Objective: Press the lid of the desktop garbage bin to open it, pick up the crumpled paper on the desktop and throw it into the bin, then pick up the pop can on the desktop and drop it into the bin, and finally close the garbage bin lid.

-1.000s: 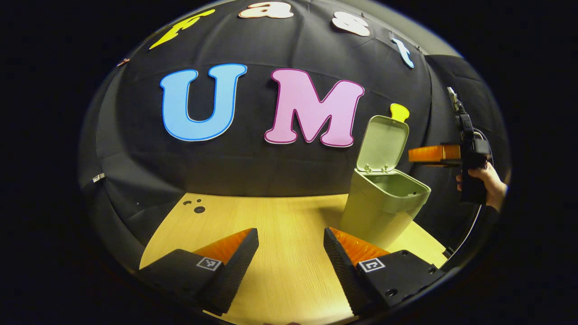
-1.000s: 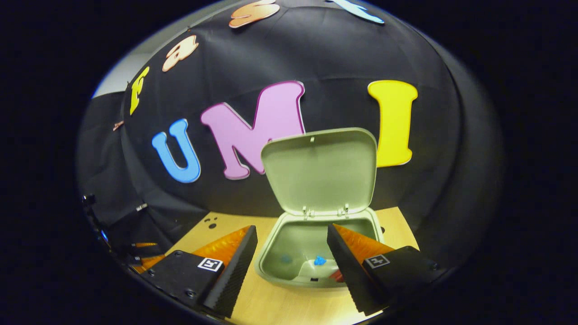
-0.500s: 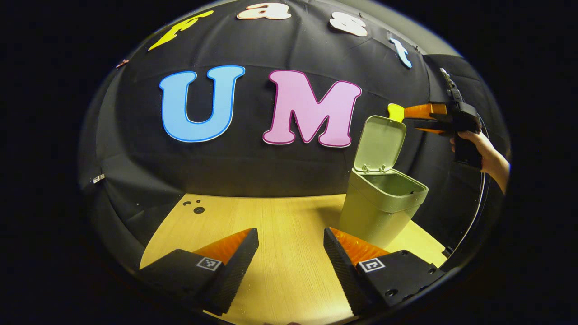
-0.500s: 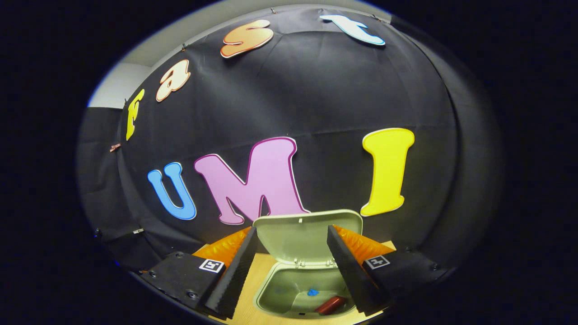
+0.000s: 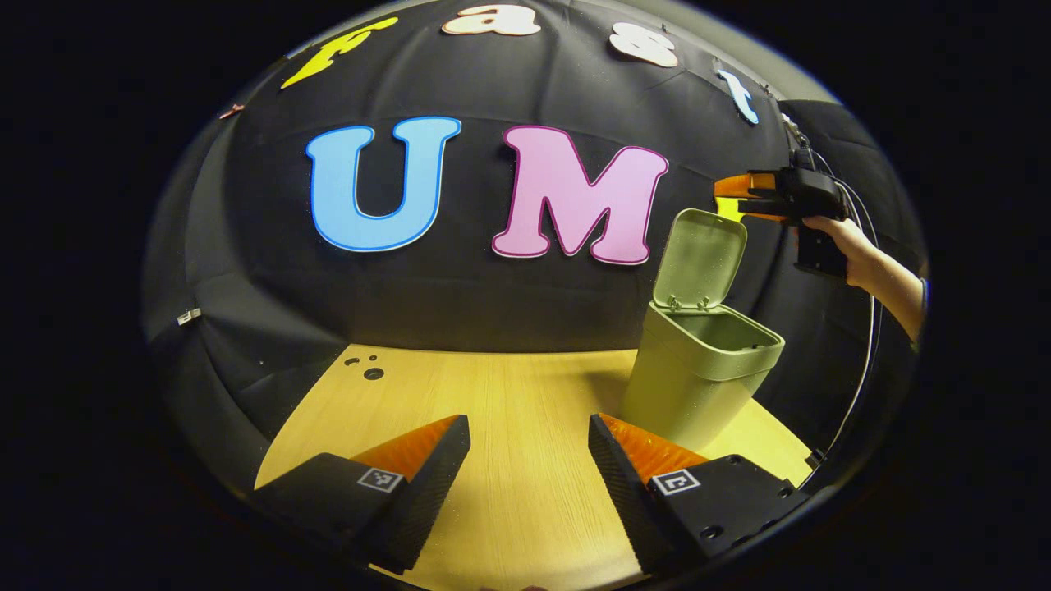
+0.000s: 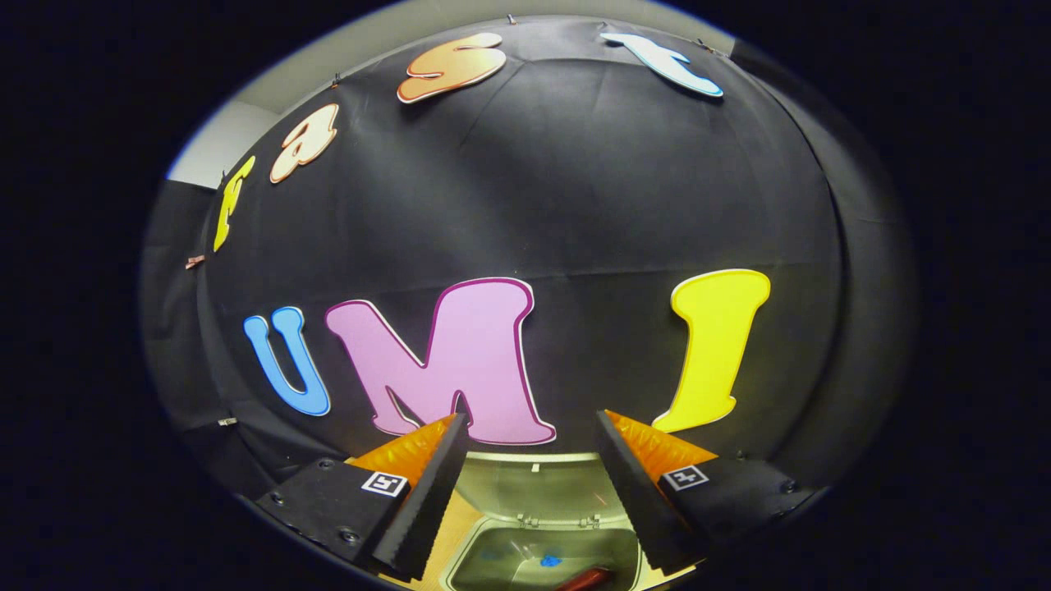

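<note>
On the far right part of the wooden desktop point(image 5: 509, 460), seen from the left gripper view, stands the green garbage bin point(image 5: 698, 386). Its lid point(image 5: 699, 258) is swung up on the hinge at the bin's back edge and stands nearly upright against the black cloth wall point(image 5: 460, 304) behind the bin. The bin's mouth is open.

From the right gripper view, which looks down over the bin, the lid point(image 6: 534, 488) shows its pale inner face, and below it the bin's inside point(image 6: 534, 558) can be seen. At the bottom of the bin lies a reddish cylinder, the pop can point(image 6: 585, 579), partly cut off by the edge of the view. Beside it in the bin is a small blue spot whose nature cannot be told; the crumpled paper cannot be made out for certain.

Above the bin's lid and a little to its right, in the left gripper view, hangs the right gripper point(image 5: 743, 197), held by a hand point(image 5: 837, 242) with a bare forearm behind it. In its own view the right gripper point(image 6: 532, 468) has its fingers spread wide with nothing between them, one finger on each side of the lid.

To the left of the bin and nearer the viewer, the left gripper point(image 5: 530, 468) hovers over the desktop, its fingers spread wide and holding nothing. On the desktop far left of the bin are a few small dark holes point(image 5: 369, 369).
</note>
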